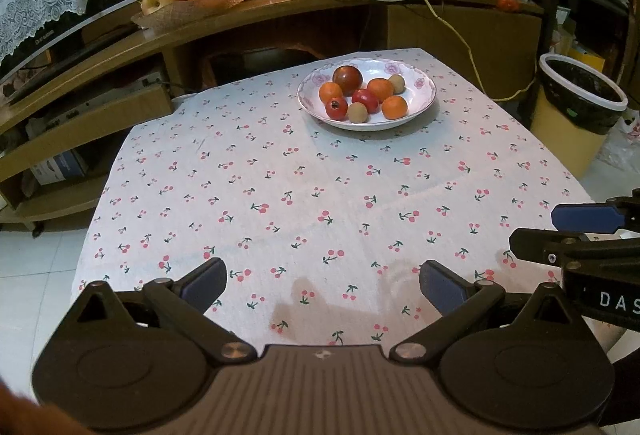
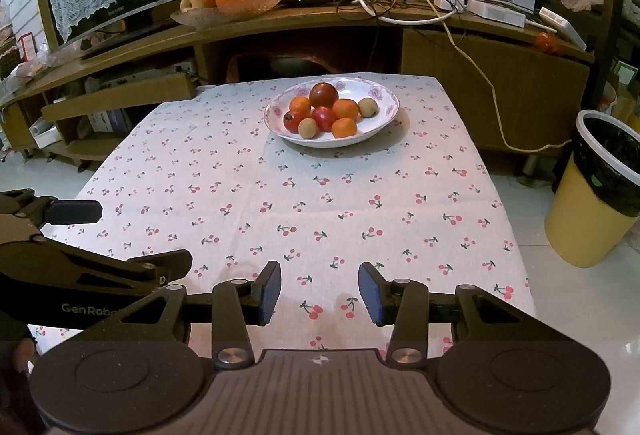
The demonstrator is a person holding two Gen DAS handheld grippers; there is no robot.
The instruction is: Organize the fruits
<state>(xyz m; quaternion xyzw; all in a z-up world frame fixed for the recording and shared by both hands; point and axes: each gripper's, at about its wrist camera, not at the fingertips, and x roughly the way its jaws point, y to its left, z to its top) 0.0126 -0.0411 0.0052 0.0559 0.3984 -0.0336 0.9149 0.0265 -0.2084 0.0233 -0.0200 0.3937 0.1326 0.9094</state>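
Hovering over the near edge of the cherry-print tablecloth (image 1: 304, 187) in left wrist view, left gripper (image 1: 322, 285) is sitting wide apart w/ nothing between pads, well short of the white plate (image 1: 424, 103). Plate is sitting at the far end of the cloth, holding the small fruits (image 1: 362, 95): reds, oranges, two tan ones, all packed touching each other. Right gripper (image 1: 576, 231) is poking in from the right, near side of plate. Risk here: fruits are round and crowded, so pinching one is prob going to nudge neighbours and roll them over the plate's shallow rim.

Right wrist view: right gripper (image 2: 319, 293) is also spread apart, empty, well away from the plate (image 2: 384, 119). Fruits (image 2: 326, 113) are bunching toward the plate's left half. Left gripper (image 2: 132, 239) is reaching in left of the plate line, close to right gripper; both heading for the plate together could mean clashing. Cloth could also be dragging if pads are scraping it.
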